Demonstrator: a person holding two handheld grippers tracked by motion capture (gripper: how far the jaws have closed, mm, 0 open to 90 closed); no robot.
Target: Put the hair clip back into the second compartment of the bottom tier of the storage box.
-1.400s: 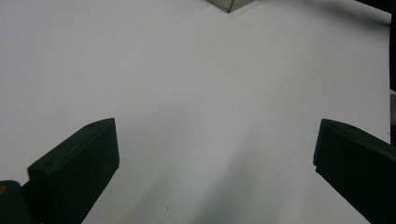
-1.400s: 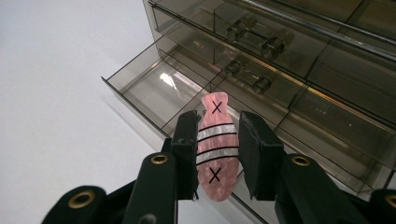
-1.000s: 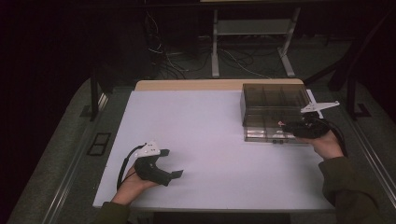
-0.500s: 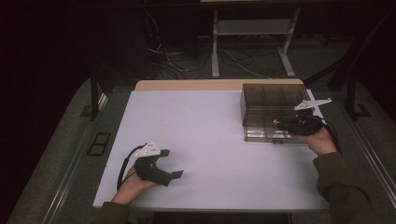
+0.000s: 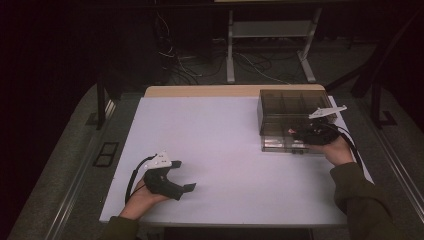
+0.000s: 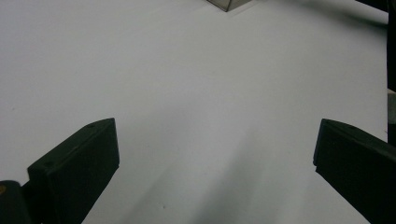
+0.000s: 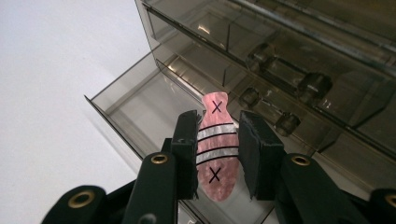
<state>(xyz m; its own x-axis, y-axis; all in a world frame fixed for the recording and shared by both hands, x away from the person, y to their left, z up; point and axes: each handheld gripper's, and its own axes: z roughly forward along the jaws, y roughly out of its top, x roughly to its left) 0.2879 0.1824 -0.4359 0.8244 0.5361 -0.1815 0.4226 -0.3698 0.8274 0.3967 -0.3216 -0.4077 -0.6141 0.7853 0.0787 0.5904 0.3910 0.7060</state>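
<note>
My right gripper [image 7: 219, 120] is shut on a pink fish-shaped piece [image 7: 215, 156] with pale stripes and two black X marks. It holds the piece over the open lower drawer [image 7: 135, 105] of a smoky clear drawer cabinet [image 7: 289, 56]. In the high view that gripper [image 5: 299, 133] is at the cabinet's [image 5: 287, 107] front, at the table's right. My left gripper [image 5: 182, 176] rests near the front left of the white table [image 5: 220, 140]. Its jaws stand wide apart with nothing between them [image 6: 215, 135].
A corner of the cabinet [image 6: 229, 3] peeks in at the top of the left gripper view. Round drawer knobs [image 7: 314, 85] sit on the cabinet's front. Beyond the table stands a metal frame [image 5: 270, 35] with cables on the floor.
My right gripper has shifted slightly left, closer over the cabinet's open drawer, with the fish piece in it. The left gripper has stayed put.
</note>
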